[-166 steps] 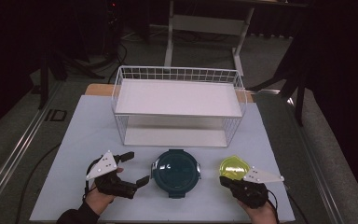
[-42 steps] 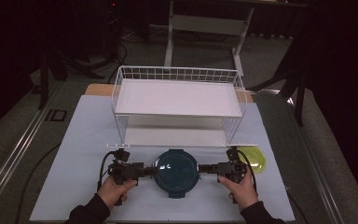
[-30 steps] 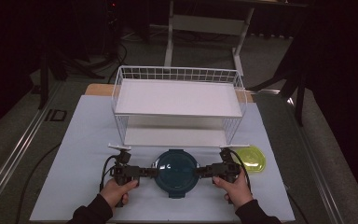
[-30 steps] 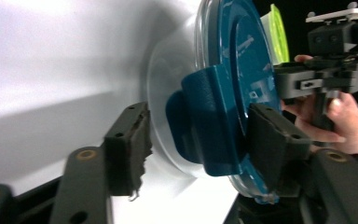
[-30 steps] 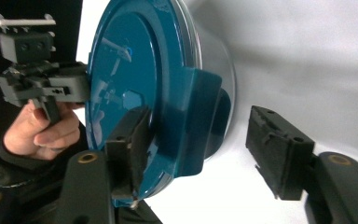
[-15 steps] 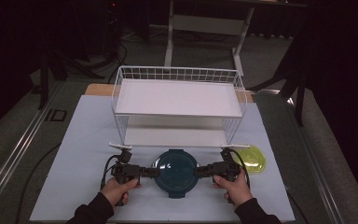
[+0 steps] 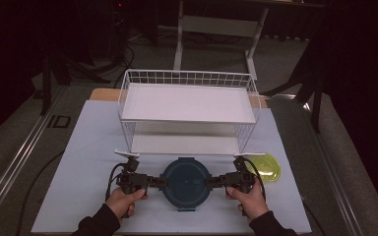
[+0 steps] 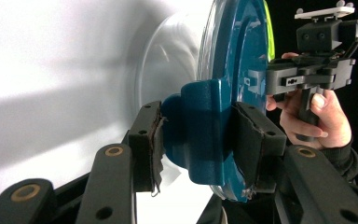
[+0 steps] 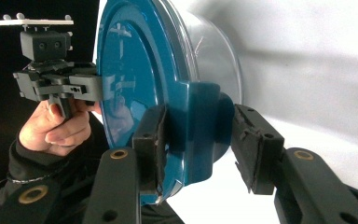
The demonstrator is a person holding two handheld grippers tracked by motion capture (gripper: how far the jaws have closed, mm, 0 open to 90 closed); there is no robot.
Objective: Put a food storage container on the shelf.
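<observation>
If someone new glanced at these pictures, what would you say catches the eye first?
The round container with the dark teal lid near the front edge of the table, with the left gripper and right gripper closing on the lid's side tabs from opposite sides. Behind it stands a white wire rack with two shelves, and a yellow-green lid lies flat beside the right gripper.

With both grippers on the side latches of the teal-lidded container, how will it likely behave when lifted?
The container will probably stay stiff: its lid looks like hard plastic. It is likely light, since the clear bowl seems empty. Its glossy latch tab may slip between the left gripper pads.
</observation>
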